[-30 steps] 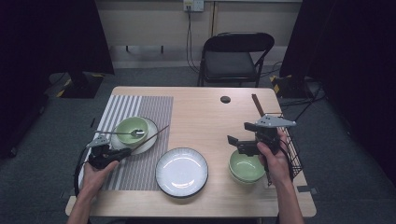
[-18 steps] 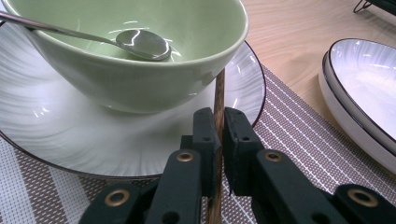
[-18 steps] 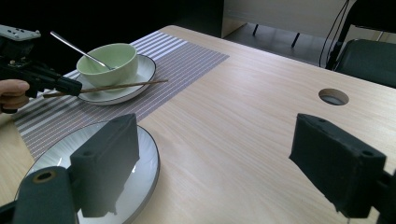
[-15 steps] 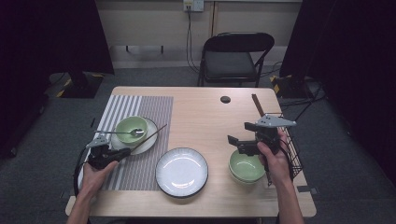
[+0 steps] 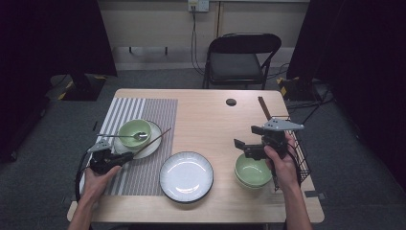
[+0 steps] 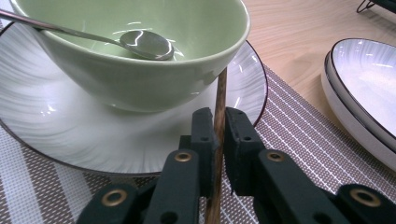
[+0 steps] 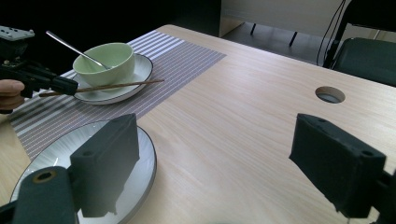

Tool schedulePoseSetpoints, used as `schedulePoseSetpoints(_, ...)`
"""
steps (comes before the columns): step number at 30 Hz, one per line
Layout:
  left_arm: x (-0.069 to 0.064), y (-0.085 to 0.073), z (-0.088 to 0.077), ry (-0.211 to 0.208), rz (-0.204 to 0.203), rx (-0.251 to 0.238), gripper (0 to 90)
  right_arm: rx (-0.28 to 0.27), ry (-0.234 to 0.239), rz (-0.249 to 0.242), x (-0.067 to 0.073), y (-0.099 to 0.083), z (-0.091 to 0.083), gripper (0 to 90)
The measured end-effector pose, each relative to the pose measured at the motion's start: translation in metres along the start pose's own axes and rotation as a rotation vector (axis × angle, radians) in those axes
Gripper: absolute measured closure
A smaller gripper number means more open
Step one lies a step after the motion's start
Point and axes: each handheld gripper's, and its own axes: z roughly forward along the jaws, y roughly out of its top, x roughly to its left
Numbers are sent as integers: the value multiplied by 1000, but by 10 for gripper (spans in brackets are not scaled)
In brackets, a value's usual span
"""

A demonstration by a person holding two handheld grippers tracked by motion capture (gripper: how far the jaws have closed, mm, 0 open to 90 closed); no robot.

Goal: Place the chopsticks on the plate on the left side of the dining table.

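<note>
Pinching a brown chopstick (image 6: 220, 100) between nearly closed jaws, the left gripper (image 6: 217, 122) holds it slanting across the rim of the white plate (image 6: 42, 126) under the green bowl (image 6: 140, 51) with its spoon (image 6: 142, 43). Placing it well likely means lowering gently, keeping it level and clear of the bowl. The right gripper (image 7: 229, 163) hangs wide open and empty over the table (image 7: 243, 93); no writing is legible.
</note>
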Motion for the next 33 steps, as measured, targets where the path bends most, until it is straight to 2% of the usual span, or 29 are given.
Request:
schedulePoseSetpoints(4,0,0,-1,-4,-8,3,767,-2,-1,0,-1,0,-1,146)
schedulePoseSetpoints(6,0,0,-1,-7,1,-3,758,-3,-2,2,-1,0,-1,146)
schedulePoseSetpoints(11,-4,4,-5,28,6,-20,667,-4,1,3,-2,0,-1,146)
schedulePoseSetpoints(13,-5,7,-10,43,7,-32,657,-6,-7,3,-2,1,-2,146)
schedulePoseSetpoints(15,-7,10,-15,27,-4,-62,643,-12,-5,0,-1,2,-3,146)
schedulePoseSetpoints(16,-8,11,-17,30,4,-62,633,-16,-5,0,-2,3,-4,146)
schedulePoseSetpoints(19,-15,15,-17,-2,-5,-72,600,-21,-5,1,-3,5,-5,146)
schedulePoseSetpoints(21,-21,17,-18,3,-1,-61,577,-16,-4,5,-4,6,-5,145)
schedulePoseSetpoints(24,-27,19,-19,-18,-2,-64,554,-10,2,6,-6,9,-5,145)
schedulePoseSetpoints(26,-30,20,-20,-15,2,-64,542,-16,6,11,-8,11,-5,145)
schedulePoseSetpoints(28,-39,18,-18,-19,25,-41,525,-15,-2,19,-10,14,-4,145)
schedulePoseSetpoints(30,-45,17,-14,-49,45,-10,503,-10,-9,15,-12,16,-3,145)
schedulePoseSetpoints(31,-48,16,-12,-50,69,10,495,-13,-13,15,-14,17,-3,145)
schedulePoseSetpoints(32,-51,16,-10,-50,62,8,488,-24,-17,12,-15,19,-4,145)
schedulePoseSetpoints(33,-54,16,-7,-69,71,18,472,-28,-20,13,-16,20,-4,145)
